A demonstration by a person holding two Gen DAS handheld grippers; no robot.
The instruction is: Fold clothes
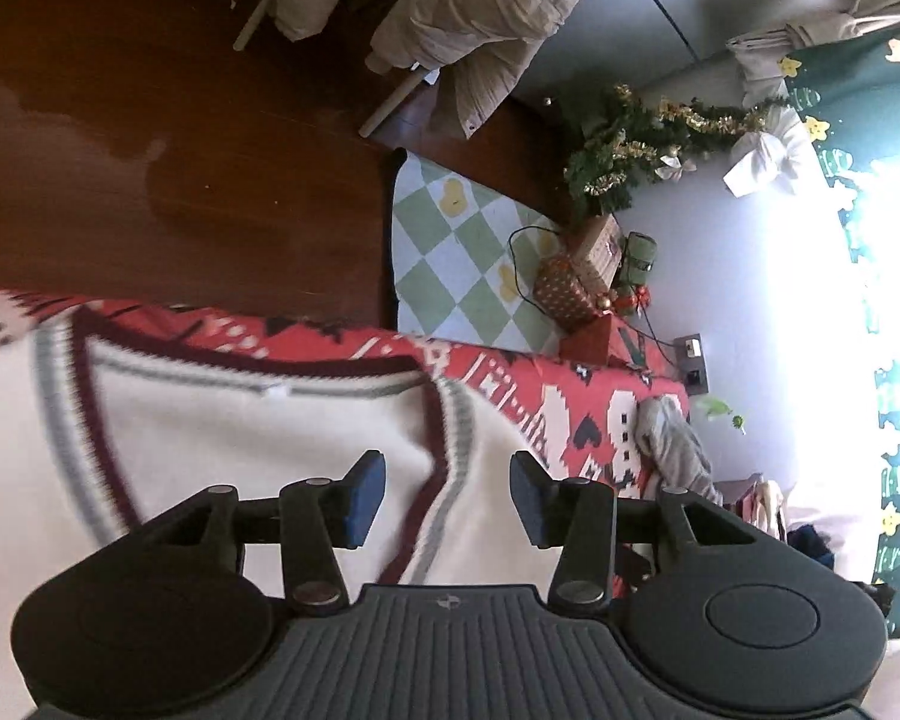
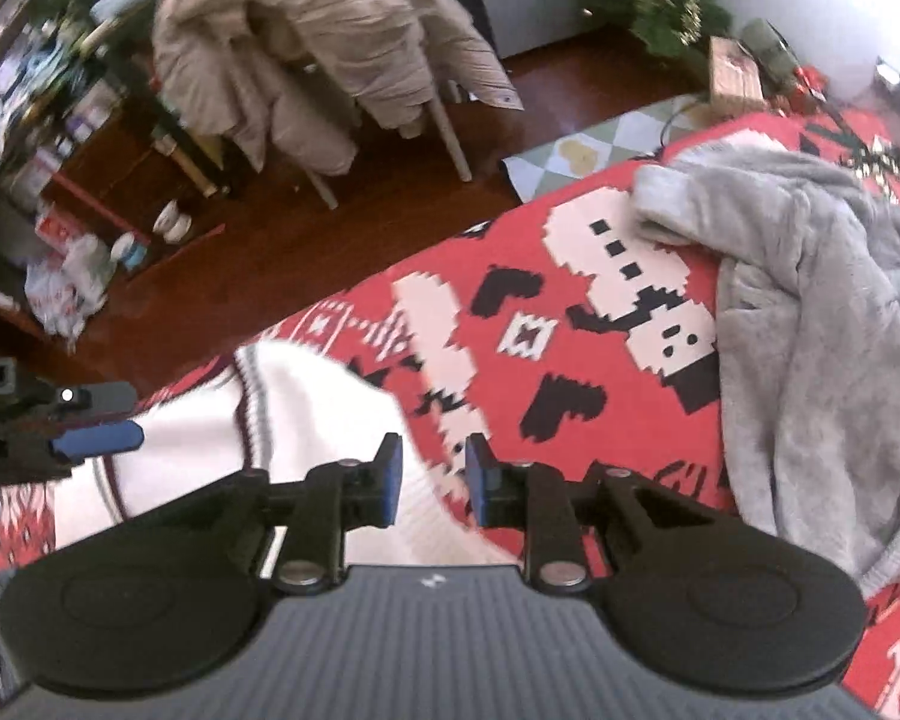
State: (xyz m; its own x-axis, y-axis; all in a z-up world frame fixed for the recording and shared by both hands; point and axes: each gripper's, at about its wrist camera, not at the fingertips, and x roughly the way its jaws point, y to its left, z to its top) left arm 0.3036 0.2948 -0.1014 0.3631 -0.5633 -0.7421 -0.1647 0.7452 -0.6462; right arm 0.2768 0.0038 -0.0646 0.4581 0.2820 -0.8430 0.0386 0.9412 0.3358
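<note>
A white knit sweater (image 1: 222, 432) with maroon and grey trim lies flat on the red patterned cloth (image 1: 510, 384). My left gripper (image 1: 447, 495) hovers over its V-neck trim, jaws apart, nothing between the blue pads. In the right wrist view the same sweater (image 2: 306, 414) lies at lower left on the red cloth (image 2: 510, 312). My right gripper (image 2: 432, 471) is above the sweater's edge, jaws a little apart, pads not pressing anything. The left gripper's blue fingers (image 2: 99, 438) show at the far left. A grey fleece garment (image 2: 810, 312) is heaped at the right.
Beyond the cloth is dark wooden floor (image 1: 168, 138) with a checked green mat (image 1: 462, 264). A chair draped with a beige jacket (image 2: 318, 42) stands behind, cluttered shelves (image 2: 60, 168) at the left. A small Christmas tree (image 1: 624, 150) and wrapped boxes (image 1: 570, 288) stand by the wall.
</note>
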